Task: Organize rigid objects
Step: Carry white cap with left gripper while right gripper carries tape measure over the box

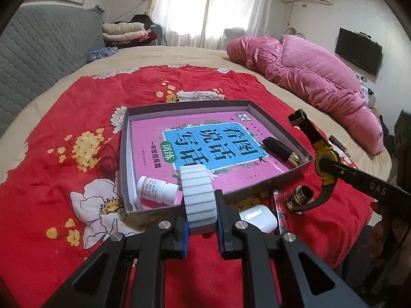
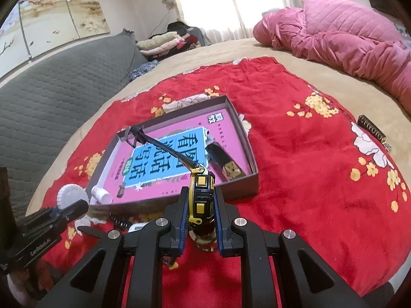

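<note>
A grey shallow box lies on the red blanket and holds a pink book, a white pill bottle and a black-and-gold case. My left gripper is shut on a white ribbed round object, held over the box's near edge. My right gripper is shut on a yellow-and-black wristwatch, lifted above the blanket at the box's near right corner, its strap arching over the book. The watch also shows in the left wrist view.
Beside the box's near edge lie a white earbud case, a clear lighter and a small metal ring-shaped piece. A dark bar-shaped item lies far right. A pink quilt and a grey headboard border the bed.
</note>
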`<act>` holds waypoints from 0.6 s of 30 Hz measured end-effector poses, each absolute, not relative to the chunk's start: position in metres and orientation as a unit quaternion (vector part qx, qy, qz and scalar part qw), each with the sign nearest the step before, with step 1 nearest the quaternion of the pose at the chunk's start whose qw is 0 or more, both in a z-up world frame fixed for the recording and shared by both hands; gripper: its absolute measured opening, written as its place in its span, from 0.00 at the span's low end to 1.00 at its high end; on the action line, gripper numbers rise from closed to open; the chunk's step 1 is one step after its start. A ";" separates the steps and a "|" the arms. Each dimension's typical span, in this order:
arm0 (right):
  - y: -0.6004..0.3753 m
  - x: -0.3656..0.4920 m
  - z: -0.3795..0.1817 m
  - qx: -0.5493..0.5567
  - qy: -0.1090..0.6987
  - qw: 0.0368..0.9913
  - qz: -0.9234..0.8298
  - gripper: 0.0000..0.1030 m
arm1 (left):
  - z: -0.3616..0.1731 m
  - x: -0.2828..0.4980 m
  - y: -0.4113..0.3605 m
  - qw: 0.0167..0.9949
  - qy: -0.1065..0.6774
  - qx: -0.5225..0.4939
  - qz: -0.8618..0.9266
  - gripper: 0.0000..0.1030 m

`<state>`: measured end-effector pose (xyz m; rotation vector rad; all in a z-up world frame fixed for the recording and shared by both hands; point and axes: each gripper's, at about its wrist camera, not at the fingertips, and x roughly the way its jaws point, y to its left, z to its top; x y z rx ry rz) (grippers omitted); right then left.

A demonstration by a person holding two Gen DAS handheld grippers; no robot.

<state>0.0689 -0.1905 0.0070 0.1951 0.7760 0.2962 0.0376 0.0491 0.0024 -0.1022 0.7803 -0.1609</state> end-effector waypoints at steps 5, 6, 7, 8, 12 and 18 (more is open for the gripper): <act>-0.187 0.074 0.010 0.093 0.371 0.913 0.141 0.17 | 0.001 0.043 0.051 0.920 0.380 -0.057 -0.072 0.16; -0.187 0.075 0.010 0.092 0.370 0.914 0.140 0.17 | 0.001 0.044 0.051 0.921 0.379 -0.057 -0.071 0.16; -0.186 0.077 0.011 0.092 0.369 0.914 0.139 0.17 | 0.000 0.045 0.052 0.921 0.379 -0.059 -0.070 0.16; -0.186 0.079 0.011 0.093 0.368 0.915 0.138 0.17 | 0.000 0.046 0.053 0.921 0.378 -0.061 -0.069 0.16; -0.187 0.085 0.014 0.096 0.364 0.918 0.127 0.17 | -0.002 0.056 0.056 0.921 0.377 -0.071 -0.061 0.16; -0.187 0.093 0.018 0.090 0.358 0.923 0.112 0.17 | -0.005 0.068 0.056 0.921 0.376 -0.082 -0.056 0.16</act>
